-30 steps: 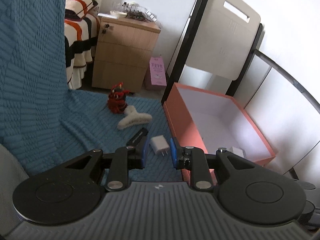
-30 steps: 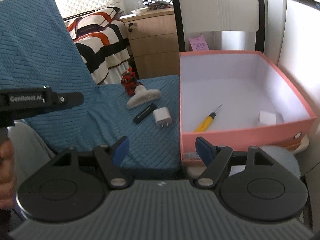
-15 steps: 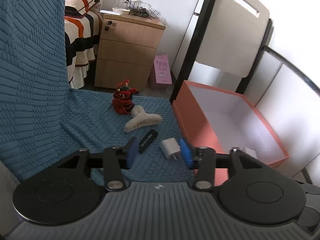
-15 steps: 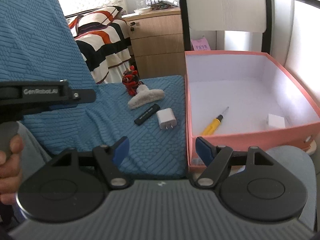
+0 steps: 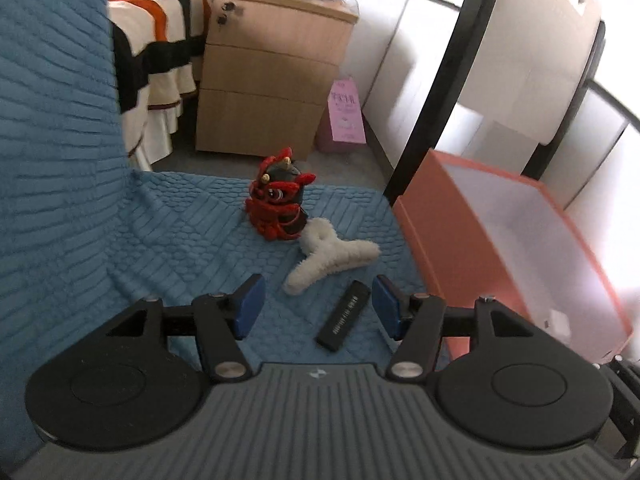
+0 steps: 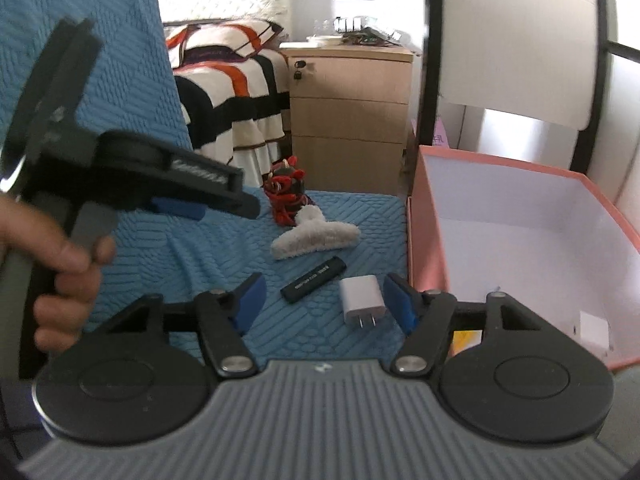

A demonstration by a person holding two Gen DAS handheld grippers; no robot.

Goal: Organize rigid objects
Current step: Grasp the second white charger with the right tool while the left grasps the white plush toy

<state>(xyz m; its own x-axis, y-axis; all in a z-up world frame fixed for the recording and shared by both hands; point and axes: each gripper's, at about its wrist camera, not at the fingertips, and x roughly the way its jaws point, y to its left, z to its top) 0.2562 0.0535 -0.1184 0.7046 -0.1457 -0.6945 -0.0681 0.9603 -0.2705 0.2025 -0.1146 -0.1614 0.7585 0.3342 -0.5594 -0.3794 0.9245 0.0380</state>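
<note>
Both grippers, left (image 5: 318,306) and right (image 6: 324,300), hang wide open and empty above a blue quilted seat (image 6: 224,248) holding a black stick (image 6: 313,280), white charger (image 6: 362,299), fluffy clip (image 6: 314,237), beside a pink box (image 6: 520,248).

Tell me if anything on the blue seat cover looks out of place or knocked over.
Nothing stands out. The red toy sits upright; the fluffy white clip, black stick and white charger lie flat beside the pink box.

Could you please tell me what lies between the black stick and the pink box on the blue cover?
In the right wrist view, the white charger lies on the blue cover between the black stick and the pink box.
</note>
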